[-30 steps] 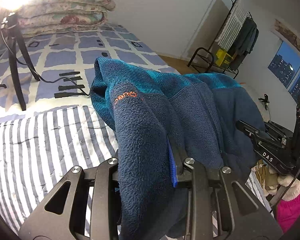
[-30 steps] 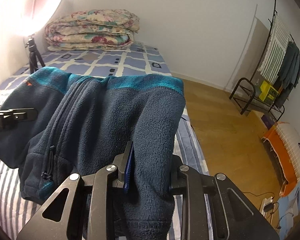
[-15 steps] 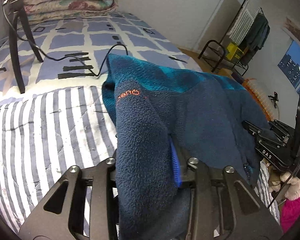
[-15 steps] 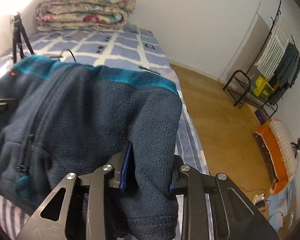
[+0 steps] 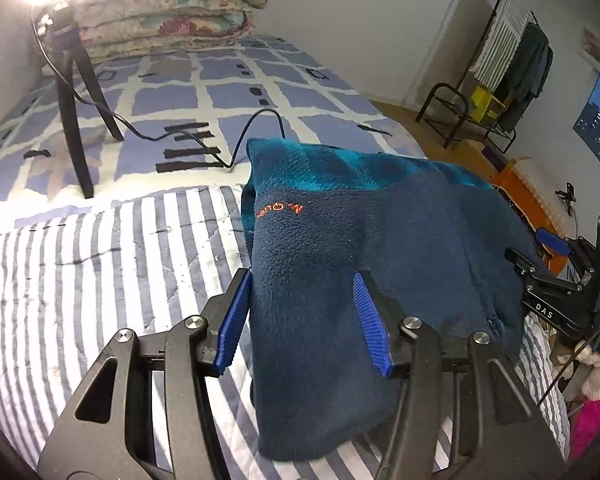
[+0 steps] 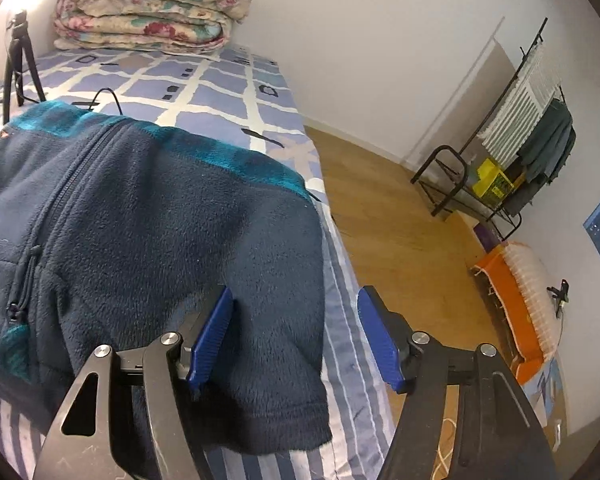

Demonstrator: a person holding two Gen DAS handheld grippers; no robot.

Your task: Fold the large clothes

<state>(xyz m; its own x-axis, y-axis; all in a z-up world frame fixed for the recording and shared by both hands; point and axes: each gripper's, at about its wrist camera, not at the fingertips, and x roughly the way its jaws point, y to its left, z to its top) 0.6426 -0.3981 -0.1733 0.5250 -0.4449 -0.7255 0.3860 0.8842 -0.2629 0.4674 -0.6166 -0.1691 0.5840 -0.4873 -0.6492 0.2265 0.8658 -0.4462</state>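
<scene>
the step in hand looks like the release after one fold: the dark navy fleece jacket with a teal collar band (image 5: pixel 380 248) lies on the bed with the blue and white striped cover (image 5: pixel 100 264), its body doubled over, and both tools are letting go of it.

on the left, the left gripper (image 5: pixel 302 316) points down at a slant over the striped cover. its jaws have just been opening and now stand apart. the near left edge of the jacket is between them, but the blue ribbed pads (image 5: pixel 232 320) do not press it; the left pad is only beside the cloth.

on the right, the right gripper (image 6: pixel 294 336) also points down at a slant, at the right edge of the bed beside the wooden floor (image 6: pixel 400 240). its jaws have just been opening too. the near right corner of the jacket lies by the left pad, and the right pad is clear of it.

the next move probably calls for drawing both tools back without dragging the fleece, then taking new hold for another fold, since the jacket still looks bulky.
</scene>
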